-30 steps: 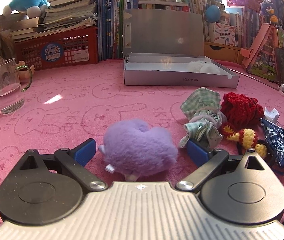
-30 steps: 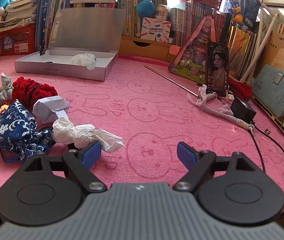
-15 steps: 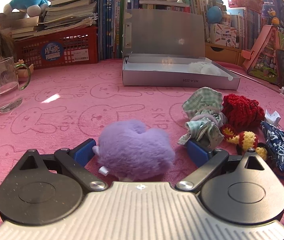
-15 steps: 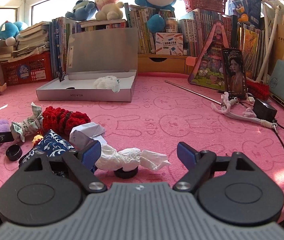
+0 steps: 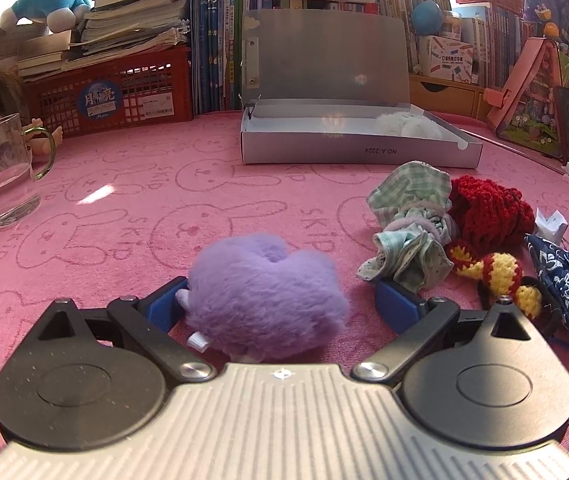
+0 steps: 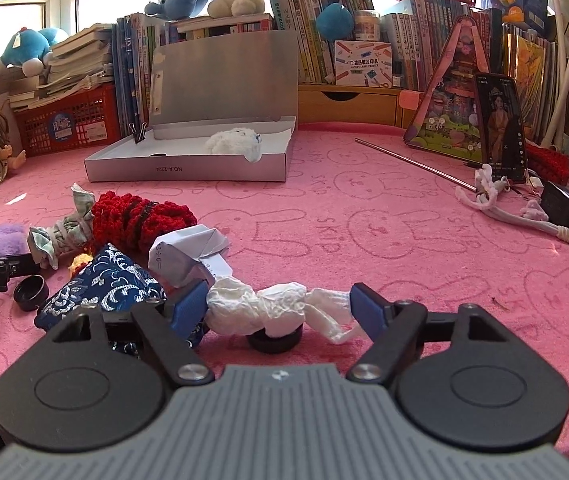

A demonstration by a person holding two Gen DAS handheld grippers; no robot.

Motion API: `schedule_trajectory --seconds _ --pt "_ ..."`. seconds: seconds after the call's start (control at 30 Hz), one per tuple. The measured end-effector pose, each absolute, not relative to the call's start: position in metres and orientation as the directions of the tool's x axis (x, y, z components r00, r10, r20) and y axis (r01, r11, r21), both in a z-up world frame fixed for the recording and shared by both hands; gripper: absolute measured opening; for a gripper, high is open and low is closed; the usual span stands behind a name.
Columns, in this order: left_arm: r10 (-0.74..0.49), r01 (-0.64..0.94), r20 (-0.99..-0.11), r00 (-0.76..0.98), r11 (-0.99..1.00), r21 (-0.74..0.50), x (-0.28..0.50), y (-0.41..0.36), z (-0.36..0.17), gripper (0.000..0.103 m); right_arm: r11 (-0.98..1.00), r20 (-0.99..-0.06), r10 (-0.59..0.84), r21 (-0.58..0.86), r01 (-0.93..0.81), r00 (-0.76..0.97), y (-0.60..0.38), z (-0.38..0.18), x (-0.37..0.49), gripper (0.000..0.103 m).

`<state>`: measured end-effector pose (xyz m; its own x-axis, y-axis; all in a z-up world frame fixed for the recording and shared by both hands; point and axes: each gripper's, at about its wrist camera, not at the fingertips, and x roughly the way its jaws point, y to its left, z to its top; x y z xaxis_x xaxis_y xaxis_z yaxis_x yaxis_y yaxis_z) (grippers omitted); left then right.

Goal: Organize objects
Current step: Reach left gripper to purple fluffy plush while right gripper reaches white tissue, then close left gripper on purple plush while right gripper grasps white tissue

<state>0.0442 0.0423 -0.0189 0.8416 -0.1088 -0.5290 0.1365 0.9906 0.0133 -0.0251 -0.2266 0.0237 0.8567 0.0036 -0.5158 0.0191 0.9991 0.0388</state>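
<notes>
Purple plush is sitting between the left gripper's spread fingers, its left side seemingly touching the left pad while the right pad is standing clear, so a lopsided squeeze is risking a roll-out or a snag on the checked cloth just beside. White tissue is lying between the right gripper's parted fingers, draped over a black cap; closing low is risking dragging that cap along. Both are sitting well apart from the open grey box.

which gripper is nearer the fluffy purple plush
Left. The left gripper is open with the fluffy purple plush sitting between its fingers. The right gripper is open around a crumpled white tissue, with the plush far to its left.
</notes>
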Motion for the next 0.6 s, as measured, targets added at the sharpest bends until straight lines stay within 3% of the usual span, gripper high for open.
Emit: schedule_trajectory --seconds 0.23,0.4,0.6 --pt "-0.108 0.133 -0.534 0.839 0.991 0.009 0.044 0.042 -0.016 0.094 0.999 -0.513 0.022 0.048 0.003 0.858 -0.223 0.024 -0.027 0.067" --pt "-0.106 0.129 -0.523 0.845 0.992 0.007 0.042 0.042 -0.011 0.070 1.000 -0.505 0.022 0.029 -0.008 0.863 -0.221 0.027 -0.028 0.058" --pt "-0.122 0.137 -0.516 0.848 0.990 -0.008 0.039 0.043 -0.009 0.069 1.000 -0.481 0.020 0.028 -0.008 0.876 -0.221 0.033 -0.030 0.053"
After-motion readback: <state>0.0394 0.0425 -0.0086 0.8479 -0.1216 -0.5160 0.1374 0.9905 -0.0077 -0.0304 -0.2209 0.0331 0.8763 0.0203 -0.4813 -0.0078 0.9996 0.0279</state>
